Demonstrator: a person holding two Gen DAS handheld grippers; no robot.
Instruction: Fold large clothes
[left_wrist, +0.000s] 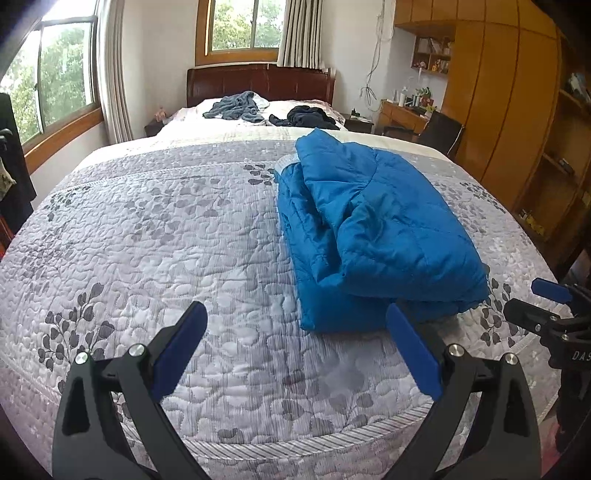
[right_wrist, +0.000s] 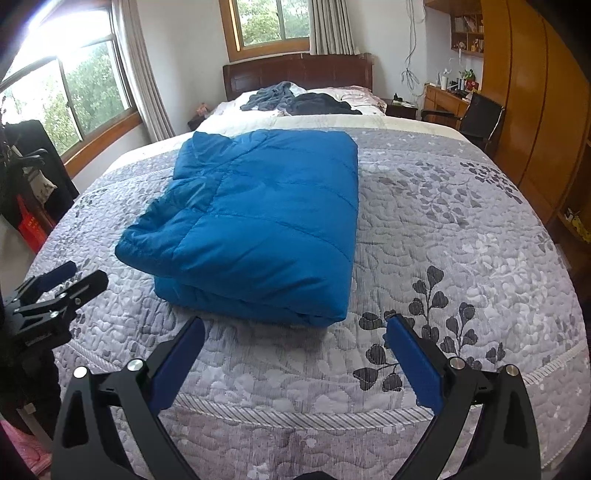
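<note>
A blue quilted puffer jacket (right_wrist: 255, 225) lies folded into a thick rectangular bundle on the bed (right_wrist: 461, 236), on the grey quilted bedspread (left_wrist: 166, 229) printed with dark leaf sprigs. Seen from the right wrist camera its top face is smooth and flat, with stitched channels running across it and a stacked folded edge facing the foot of the bed. From the left wrist camera the same bundle (left_wrist: 373, 229) shows its looser side, where layers overlap and a pale lining strip peeks out at the far corner.

Both tongs hover near the foot of the bed, short of the jacket and not touching it. The left tongs (left_wrist: 295, 325) are spread wide and empty, blue pads apart over the bare bedspread, with the jacket's near corner just beyond the right-hand pad. The right tongs (right_wrist: 295, 334) are likewise released and hold nothing, the jacket's folded edge lying just ahead between the finger lines. Each pair shows at the edge of the other's view.

Farther up the bed, near the dark wooden headboard (right_wrist: 299, 72), lie a crumpled grey-blue garment (right_wrist: 271, 96) and a dark garment (right_wrist: 321, 103). Curtained windows (right_wrist: 273, 22) stand behind and to the left; a wooden wardrobe (left_wrist: 509, 96), desk (right_wrist: 445, 98) and black chair (right_wrist: 480, 120) line the right wall.
</note>
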